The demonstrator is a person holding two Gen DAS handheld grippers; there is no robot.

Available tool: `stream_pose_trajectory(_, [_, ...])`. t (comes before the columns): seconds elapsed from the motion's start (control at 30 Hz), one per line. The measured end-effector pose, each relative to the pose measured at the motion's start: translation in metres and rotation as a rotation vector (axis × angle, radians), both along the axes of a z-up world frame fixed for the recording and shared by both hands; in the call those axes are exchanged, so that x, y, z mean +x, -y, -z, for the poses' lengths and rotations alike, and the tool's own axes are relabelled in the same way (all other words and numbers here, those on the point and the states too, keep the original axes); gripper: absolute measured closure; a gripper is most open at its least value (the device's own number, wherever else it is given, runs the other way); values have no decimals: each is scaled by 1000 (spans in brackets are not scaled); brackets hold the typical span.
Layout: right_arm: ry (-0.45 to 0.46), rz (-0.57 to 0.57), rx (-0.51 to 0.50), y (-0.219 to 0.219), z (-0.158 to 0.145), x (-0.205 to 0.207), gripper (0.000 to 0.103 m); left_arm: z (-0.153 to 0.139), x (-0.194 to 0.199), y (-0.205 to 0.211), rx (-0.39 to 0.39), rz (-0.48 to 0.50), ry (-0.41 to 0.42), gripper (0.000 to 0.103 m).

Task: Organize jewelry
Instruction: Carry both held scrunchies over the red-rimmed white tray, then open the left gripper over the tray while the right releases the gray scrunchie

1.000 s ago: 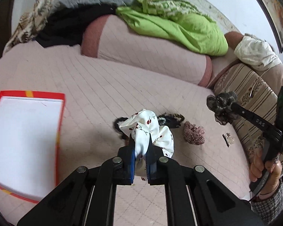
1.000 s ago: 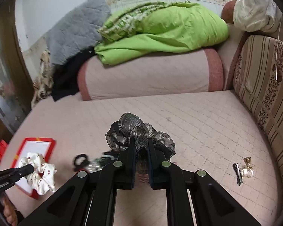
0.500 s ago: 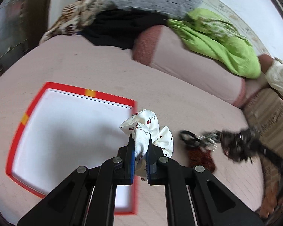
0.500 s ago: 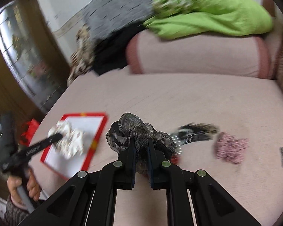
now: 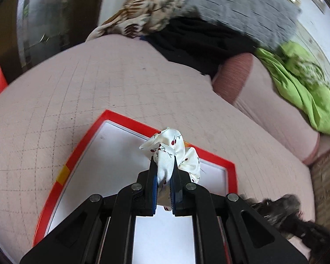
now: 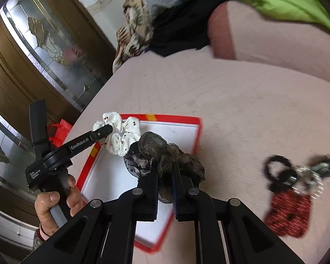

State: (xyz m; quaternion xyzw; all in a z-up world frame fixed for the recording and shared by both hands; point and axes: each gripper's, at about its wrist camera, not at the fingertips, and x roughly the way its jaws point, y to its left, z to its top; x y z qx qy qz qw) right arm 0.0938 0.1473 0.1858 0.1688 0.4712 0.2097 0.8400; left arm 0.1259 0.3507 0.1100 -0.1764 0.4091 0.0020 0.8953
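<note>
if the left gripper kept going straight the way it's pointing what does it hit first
Most likely the white floor of the red-edged box. The left gripper, shut on the cherry-print scrunchie, points down over the box, so the hanging scrunchie would touch first. Depth is hard to judge through the fisheye; it could land nearer the far rim.

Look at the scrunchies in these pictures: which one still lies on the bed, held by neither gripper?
The red scrunchie, lying on the pink bedcover outside the tray. The white cherry-print scrunchie sits in the left gripper, the dark grey scrunchie in the right gripper.

A green blanket (image 5: 301, 92) and grey quilt (image 5: 242, 11) lie against the bolster (image 6: 275, 41).
</note>
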Motion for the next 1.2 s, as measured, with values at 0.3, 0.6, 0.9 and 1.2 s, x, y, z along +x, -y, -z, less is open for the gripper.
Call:
stream_pose_trajectory(0.3, [-103,9,4,-31,48,51,92,34,34,-28,53,-96,-64,94])
stream_pose_trajectory(0.6, [-79,13,-85,-49,56,77,82,46,36,-36,16,-120,-104,77])
stream_pose_trajectory(0.9, [-47,37,-126,-42,49,75,43,29,25,-31,0,-107,-29,47])
stream_pose_trajectory(1.2, [-42,75,-114,-21,37,63,42,13,15,-27,1,-93,31,46])
